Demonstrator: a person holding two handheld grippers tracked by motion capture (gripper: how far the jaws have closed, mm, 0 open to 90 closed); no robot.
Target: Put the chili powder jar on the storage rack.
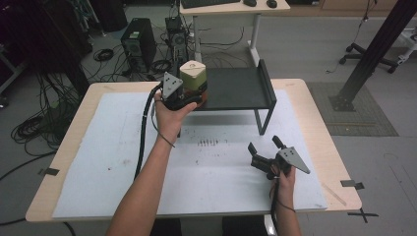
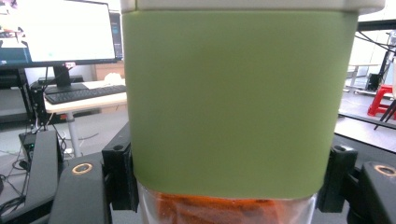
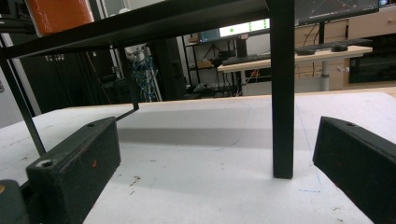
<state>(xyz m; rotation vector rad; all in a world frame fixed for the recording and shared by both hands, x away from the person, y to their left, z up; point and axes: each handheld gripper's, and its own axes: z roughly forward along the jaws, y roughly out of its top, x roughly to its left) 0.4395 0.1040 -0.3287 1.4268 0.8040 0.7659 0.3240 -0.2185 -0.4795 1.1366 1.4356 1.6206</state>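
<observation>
The left hand-held gripper (image 1: 189,101) pinches the green jar (image 1: 193,73) at the black shelf (image 1: 241,88), not yet released; the right hand-held gripper (image 1: 265,150) rests spread on the bench (image 1: 98,147).

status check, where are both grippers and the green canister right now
Left gripper shut on green canister, at black shelf's left end. Right gripper open, empty, low over the mat. Nothing in the way.

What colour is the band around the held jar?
Light green, clearest in the left gripper view: the jar has a green band.
</observation>
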